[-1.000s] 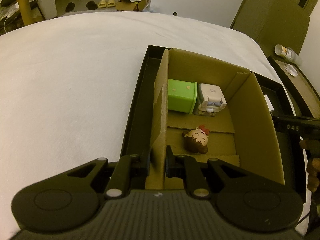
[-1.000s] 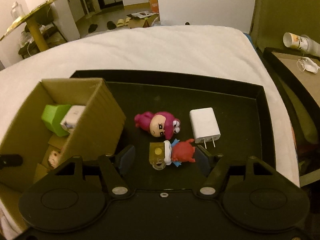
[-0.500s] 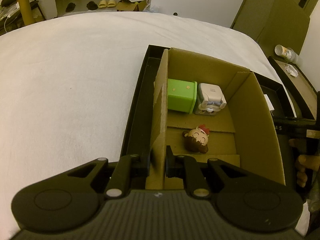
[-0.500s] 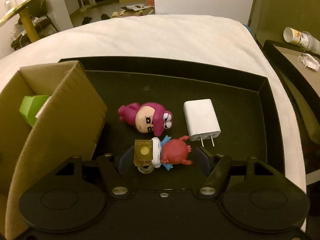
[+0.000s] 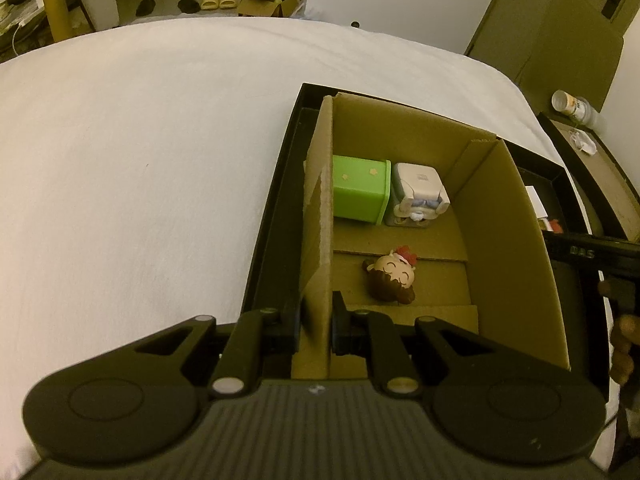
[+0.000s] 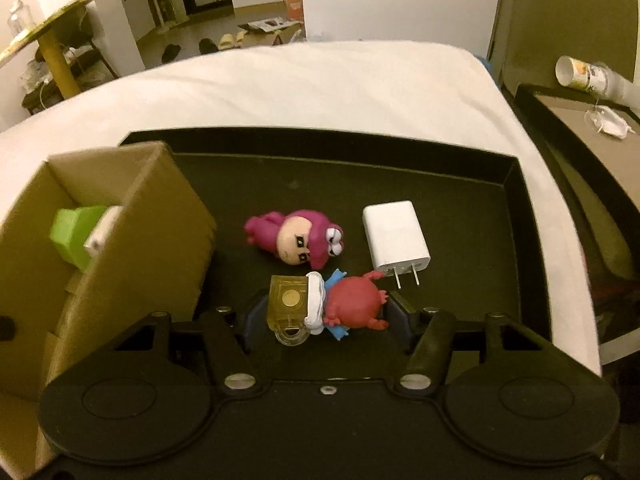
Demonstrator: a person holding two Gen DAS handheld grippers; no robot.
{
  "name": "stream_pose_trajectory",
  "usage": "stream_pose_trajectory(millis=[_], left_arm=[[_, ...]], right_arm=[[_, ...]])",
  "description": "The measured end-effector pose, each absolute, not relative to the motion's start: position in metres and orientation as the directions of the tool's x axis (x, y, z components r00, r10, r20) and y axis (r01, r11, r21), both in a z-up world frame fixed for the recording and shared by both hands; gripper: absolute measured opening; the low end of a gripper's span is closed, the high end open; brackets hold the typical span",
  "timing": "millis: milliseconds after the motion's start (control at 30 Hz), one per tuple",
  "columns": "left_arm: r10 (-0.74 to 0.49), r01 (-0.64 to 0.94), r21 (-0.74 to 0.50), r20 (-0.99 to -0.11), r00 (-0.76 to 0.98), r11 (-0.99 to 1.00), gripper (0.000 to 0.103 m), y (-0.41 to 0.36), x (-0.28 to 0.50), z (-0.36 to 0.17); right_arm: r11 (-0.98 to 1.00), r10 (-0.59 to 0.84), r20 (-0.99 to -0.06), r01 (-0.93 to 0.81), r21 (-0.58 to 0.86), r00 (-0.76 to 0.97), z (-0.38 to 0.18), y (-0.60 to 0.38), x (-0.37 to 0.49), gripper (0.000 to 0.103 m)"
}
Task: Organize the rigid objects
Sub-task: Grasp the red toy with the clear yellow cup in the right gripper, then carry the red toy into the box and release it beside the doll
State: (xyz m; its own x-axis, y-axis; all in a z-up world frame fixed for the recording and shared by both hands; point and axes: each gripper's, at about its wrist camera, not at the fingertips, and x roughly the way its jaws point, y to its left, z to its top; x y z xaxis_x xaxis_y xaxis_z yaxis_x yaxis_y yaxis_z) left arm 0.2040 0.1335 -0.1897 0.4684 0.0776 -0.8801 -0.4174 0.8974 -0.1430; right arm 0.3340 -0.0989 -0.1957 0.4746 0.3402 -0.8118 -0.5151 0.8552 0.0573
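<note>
My left gripper [image 5: 316, 320] is shut on the left wall of the cardboard box [image 5: 320, 220], which stands in the black tray [image 6: 520, 208]. Inside the box are a green cube [image 5: 360, 192], a white toy [image 5: 418, 192] and a brown-haired figure [image 5: 390, 276]. My right gripper [image 6: 324, 312] is low over the tray floor. Its jaws are closing around a red figure on a yellow base [image 6: 352, 300], which lies between the pads with thin gaps on both sides. A pink figure [image 6: 296, 238] and a white charger [image 6: 396, 236] lie just beyond it.
The tray sits on a white bed [image 5: 140, 160]. A dark side table [image 6: 580, 120] with a tipped cup [image 6: 580, 74] stands at the right. A hand [image 5: 622, 344] holding the right gripper shows at the right edge of the left wrist view.
The right gripper's jaws have narrowed around the red figure, and that gripper shifted slightly over the tray. The left gripper and the box have not moved.
</note>
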Motion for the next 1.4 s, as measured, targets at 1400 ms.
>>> stream_pose_trajectory(millis=[1400], left_arm=[[0.057,-0.387,-0.166,-0.862,0.503,0.907,0.013,0.138,0.198,-0.191]], right_arm=[[0.702,0.401,-0.777,-0.708,-0.079,0.485,-0.112,-0.013,0.276,0.06]])
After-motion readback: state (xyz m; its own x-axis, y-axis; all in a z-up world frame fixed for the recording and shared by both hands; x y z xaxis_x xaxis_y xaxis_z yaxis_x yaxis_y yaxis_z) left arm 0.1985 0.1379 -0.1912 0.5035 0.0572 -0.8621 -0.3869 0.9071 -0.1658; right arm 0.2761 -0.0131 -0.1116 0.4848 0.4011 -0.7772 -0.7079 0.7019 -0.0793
